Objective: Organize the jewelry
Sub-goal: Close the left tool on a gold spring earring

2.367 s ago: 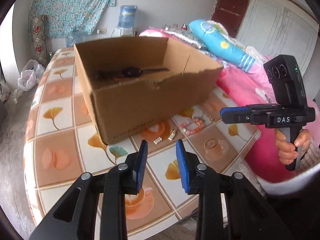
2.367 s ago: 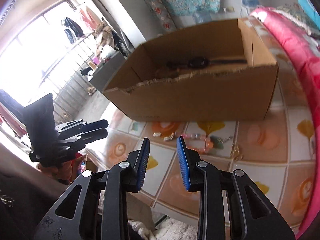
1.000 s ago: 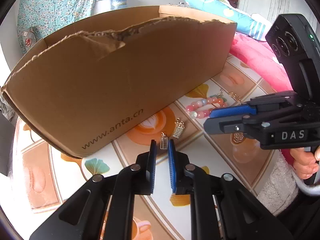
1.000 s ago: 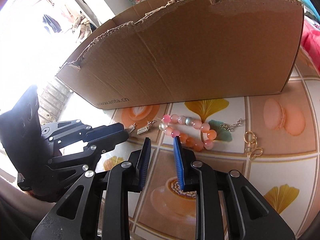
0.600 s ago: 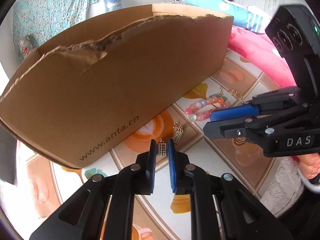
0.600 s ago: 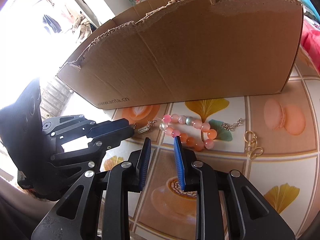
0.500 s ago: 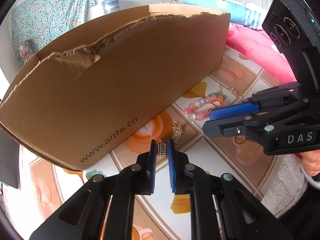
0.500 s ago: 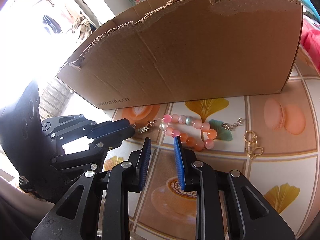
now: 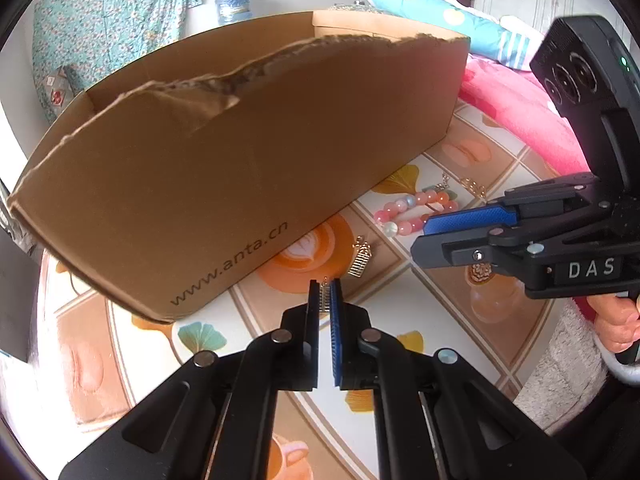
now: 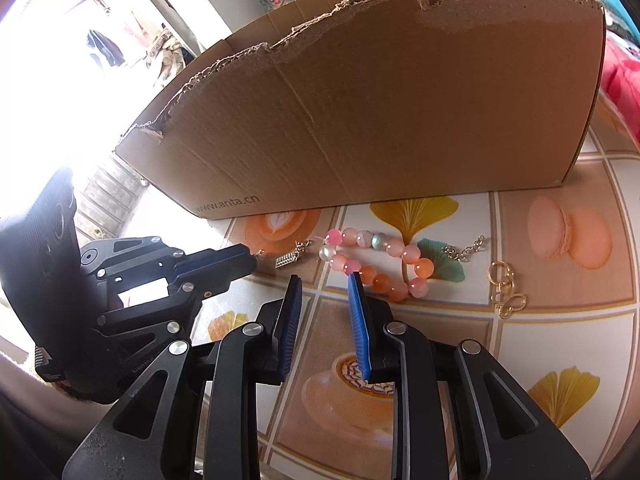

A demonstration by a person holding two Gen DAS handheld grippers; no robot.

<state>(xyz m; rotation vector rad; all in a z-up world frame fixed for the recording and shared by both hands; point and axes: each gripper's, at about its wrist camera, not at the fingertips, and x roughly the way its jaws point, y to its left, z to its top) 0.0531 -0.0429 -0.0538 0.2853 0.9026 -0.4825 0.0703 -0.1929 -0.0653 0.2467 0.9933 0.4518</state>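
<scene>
Left hand-held gripper (image 9: 325, 291) just closed, pads pinching small silver earring (image 9: 325, 294) on tabletop (image 9: 400, 312) beside cardboard box (image 9: 240, 160). Right hand-held gripper (image 10: 325, 286) partly open, empty, tips just short of pink bead bracelet (image 10: 376, 258). Second earring (image 9: 360, 259) lies nearby.

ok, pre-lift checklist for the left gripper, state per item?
1. Left gripper has just been closing; now shut on the small silver ladder-shaped earring: ok.
2. How firm that pinch is: cannot tell.
3. Twin silver earring lies apart from the fingers: ok.
4. Right gripper open, holding nothing, beside the pink and orange bead bracelet: ok.
5. Torn brown cardboard box open on top: ok.
6. Gold clasp on the patterned tablecloth, out of the way: ok.
</scene>
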